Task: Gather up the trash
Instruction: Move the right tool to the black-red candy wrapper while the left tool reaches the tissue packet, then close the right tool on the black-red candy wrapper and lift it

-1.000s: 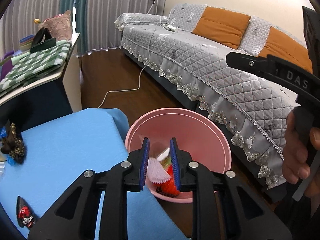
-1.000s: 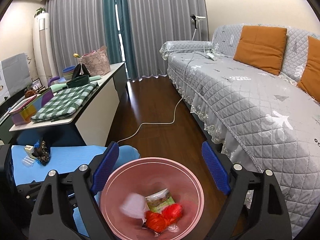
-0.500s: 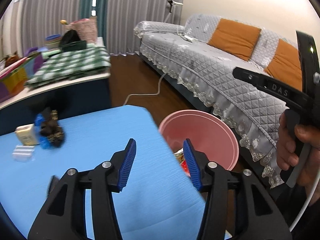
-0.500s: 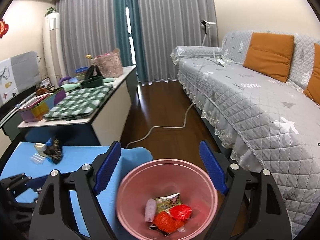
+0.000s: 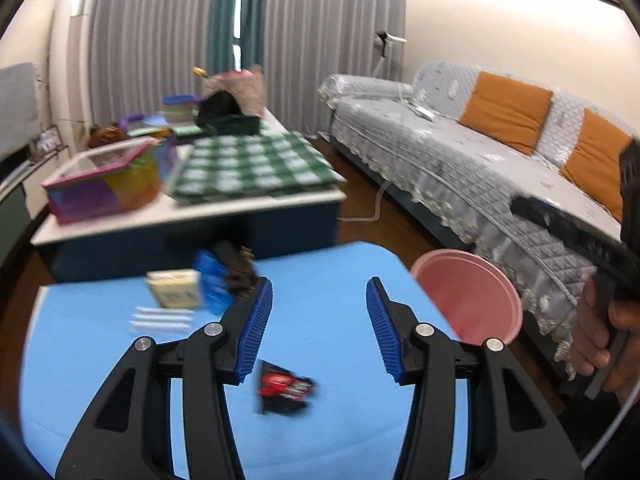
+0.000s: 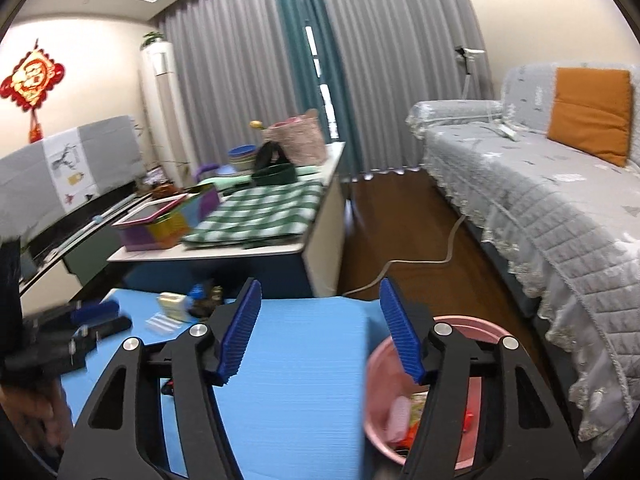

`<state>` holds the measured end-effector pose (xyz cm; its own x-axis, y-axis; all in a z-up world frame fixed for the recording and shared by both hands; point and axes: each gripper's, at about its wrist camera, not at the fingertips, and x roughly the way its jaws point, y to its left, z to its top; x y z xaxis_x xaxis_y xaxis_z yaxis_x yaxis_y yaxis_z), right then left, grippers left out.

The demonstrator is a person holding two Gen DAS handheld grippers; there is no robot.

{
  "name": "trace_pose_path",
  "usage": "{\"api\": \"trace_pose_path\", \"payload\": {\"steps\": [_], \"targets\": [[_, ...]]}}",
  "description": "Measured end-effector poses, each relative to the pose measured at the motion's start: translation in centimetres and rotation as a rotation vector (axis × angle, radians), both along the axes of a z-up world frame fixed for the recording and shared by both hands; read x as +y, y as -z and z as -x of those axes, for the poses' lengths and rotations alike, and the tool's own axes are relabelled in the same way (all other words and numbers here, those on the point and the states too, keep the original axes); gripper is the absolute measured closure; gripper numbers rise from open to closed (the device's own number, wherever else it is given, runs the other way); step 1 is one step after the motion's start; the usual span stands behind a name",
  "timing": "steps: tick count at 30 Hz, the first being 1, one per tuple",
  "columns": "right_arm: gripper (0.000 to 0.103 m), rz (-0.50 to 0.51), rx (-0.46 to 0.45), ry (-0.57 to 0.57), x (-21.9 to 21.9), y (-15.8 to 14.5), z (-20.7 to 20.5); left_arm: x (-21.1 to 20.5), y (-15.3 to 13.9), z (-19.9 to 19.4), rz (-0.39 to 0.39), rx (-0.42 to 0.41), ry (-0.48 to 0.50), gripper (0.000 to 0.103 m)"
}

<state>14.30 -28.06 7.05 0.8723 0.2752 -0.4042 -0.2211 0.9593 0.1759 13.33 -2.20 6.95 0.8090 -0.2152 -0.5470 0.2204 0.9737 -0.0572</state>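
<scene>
The left claw (image 5: 320, 320) is being held spread over the blue surface (image 5: 100, 360), with nothing between its ribbed blue pads (image 5: 256, 332). Just below the gap, slightly toward the left pad, a red-and-black wrapper (image 5: 285, 389) is lying flat on the surface, its long axis running roughly across the view, so the pads are judged to be lined up across its short side. Print is showing on the wrapper, but it is being blurred beyond reading. Farther out and to the left, a cream carton (image 5: 174, 289), a blue-and-dark crumpled packet (image 5: 226, 278) and a clear strip (image 5: 160, 319) are lying near the far edge of the surface; no label on them can be read.

The right claw (image 6: 320, 334) is being narrowed at this moment, though it is still spread and nothing is between its pads. The pink bin (image 6: 400, 364) is standing on the floor just beside the surface's right edge, partly behind the right pad, with trash already lying inside. From the right-wrist view the wrapper is mostly being hidden behind the claw's own frame, so the left claw is judged the nearer one for the pick, with the bin to its right.
</scene>
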Motion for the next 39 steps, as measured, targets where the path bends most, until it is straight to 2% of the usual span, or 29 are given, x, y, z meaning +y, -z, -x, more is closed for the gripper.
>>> {"api": "trace_pose_path", "payload": {"steps": [5, 10, 13, 21, 23, 26, 28, 30, 32, 34, 36, 39], "targets": [[0.043, 0.008, 0.007, -0.071, 3.6, 0.5, 0.0, 5.0, -1.6, -0.8, -0.008, -0.018, -0.031, 0.054], [0.043, 0.013, 0.042, -0.14, 7.3, 1.8, -0.4, 9.1, -1.7, -1.8, -0.041, -0.026, -0.021, 0.054], [0.043, 0.025, 0.066, -0.179, 9.6, 2.9, -0.7, 11.0, -0.7, -2.5, -0.063, -0.024, -0.008, 0.054], [0.042, 0.086, 0.139, -0.268, 15.5, 6.8, -1.3, 14.5, 4.1, -4.5, -0.014, 0.049, -0.051, 0.054], [0.039, 0.103, 0.161, -0.29, 16.8, 7.9, -1.5, 14.9, 4.8, -4.9, -0.036, 0.048, -0.052, 0.054], [0.033, 0.112, 0.193, -0.316, 18.0, 9.2, -1.9, 16.0, 5.7, -5.7, -0.006, 0.07, -0.075, 0.054], [0.022, 0.121, 0.218, -0.338, 19.0, 10.2, -2.2, 16.5, 6.4, -6.3, 0.005, 0.084, -0.089, 0.054], [0.02, 0.13, 0.241, -0.36, 19.7, 11.1, -2.5, 16.6, 7.1, -6.9, 0.002, 0.094, -0.099, 0.054], [0.019, 0.144, 0.26, -0.37, 20.4, 11.9, -2.7, 16.5, 7.7, -7.5, 0.009, 0.102, -0.1, 0.051], [0.017, 0.153, 0.286, -0.377, 21.0, 12.6, -3.1, 16.1, 8.1, -8.2, 0.011, 0.105, -0.101, 0.042], [0.017, 0.165, 0.306, -0.373, 21.4, 13.2, -3.5, 15.6, 8.6, -8.9, 0.015, 0.108, -0.098, 0.037], [0.017, 0.185, 0.336, -0.364, 21.6, 14.1, -4.1, 14.7, 9.3, -10.0, 0.016, 0.104, -0.105, 0.025]]}}
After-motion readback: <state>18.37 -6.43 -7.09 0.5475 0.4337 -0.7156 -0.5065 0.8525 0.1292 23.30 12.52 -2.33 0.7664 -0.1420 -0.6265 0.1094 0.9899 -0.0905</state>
